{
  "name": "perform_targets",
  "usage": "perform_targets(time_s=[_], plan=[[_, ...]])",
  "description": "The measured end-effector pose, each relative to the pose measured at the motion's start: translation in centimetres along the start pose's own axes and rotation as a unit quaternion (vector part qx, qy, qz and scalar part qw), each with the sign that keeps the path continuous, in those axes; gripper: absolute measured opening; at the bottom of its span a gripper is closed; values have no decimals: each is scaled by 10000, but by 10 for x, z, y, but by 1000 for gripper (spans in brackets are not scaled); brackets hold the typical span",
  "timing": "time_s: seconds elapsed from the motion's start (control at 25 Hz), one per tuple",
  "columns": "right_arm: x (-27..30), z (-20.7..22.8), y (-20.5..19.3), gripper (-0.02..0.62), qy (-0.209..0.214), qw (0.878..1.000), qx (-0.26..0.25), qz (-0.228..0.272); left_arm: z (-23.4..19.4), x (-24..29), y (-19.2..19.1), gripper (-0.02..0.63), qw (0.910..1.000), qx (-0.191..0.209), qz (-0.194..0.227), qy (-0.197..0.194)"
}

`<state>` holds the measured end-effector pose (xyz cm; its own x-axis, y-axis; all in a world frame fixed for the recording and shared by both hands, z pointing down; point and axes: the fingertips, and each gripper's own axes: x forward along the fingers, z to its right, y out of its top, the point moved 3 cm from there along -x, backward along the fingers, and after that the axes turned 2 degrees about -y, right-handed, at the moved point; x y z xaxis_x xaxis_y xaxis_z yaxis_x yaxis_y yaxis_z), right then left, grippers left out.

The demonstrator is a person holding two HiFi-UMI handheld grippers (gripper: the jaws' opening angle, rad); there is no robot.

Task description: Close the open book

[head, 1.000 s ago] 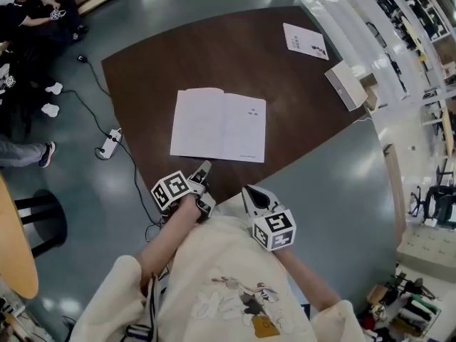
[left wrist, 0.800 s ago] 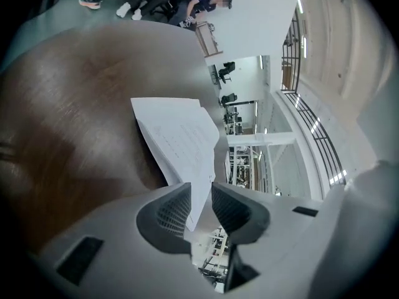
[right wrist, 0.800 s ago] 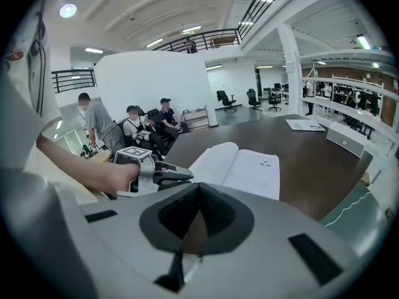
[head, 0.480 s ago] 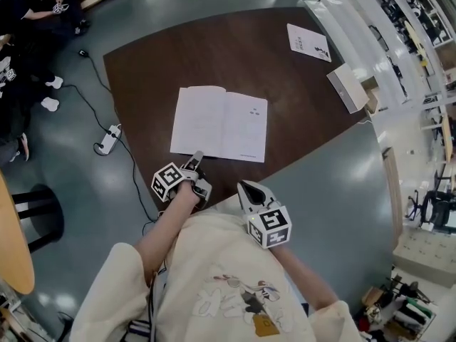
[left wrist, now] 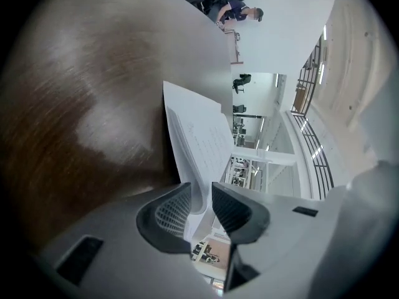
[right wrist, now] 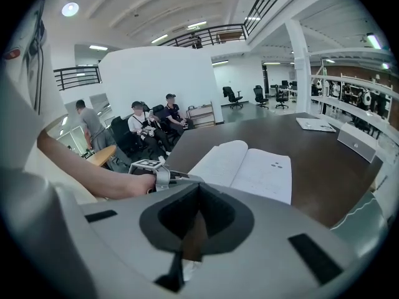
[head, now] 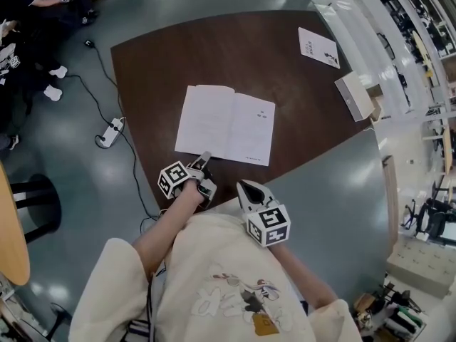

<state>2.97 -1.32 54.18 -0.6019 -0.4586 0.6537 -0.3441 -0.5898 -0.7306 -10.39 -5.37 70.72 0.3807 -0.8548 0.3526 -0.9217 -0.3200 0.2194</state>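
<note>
Open book (head: 225,124) flat on the table (head: 235,48), spine running near-to-far; the left hand-held gripper (head: 205,157), jaws just opened partway astride its near left page edge, is nearer than the right hand-held gripper (head: 246,187), shut and empty.

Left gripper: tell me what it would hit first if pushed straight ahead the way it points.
The open book: the left gripper, whose jaws have just been opening, already has the near page edge between them, apparently not pinched.
</note>
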Motion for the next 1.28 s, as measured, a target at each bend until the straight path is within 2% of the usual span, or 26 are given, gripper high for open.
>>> perform_targets(time_s=[0.24, 0.6, 0.76, 0.92, 1.12, 1.28], plan=[[14, 4, 10, 6, -7, 10000, 11, -21, 3, 7, 3, 94, 9999, -11, 39, -94], [25, -2, 14, 6, 59, 9999, -19, -91, 0, 6, 13, 93, 9998, 23, 212, -3], [26, -2, 15, 6, 46, 9999, -48, -95, 3, 3, 12, 61, 9993, 367, 53, 96], [26, -1, 16, 6, 44, 9999, -76, -90, 13, 2, 9, 51, 9951, 965, -144, 170], [24, -1, 16, 6, 36, 9999, -79, -74, 23, 0, 3, 37, 9911, 1296, -284, 64], [22, -3, 14, 6, 19, 9999, -69, -73, 35, -2, -8, 29, 9794, 1945, -533, -62]])
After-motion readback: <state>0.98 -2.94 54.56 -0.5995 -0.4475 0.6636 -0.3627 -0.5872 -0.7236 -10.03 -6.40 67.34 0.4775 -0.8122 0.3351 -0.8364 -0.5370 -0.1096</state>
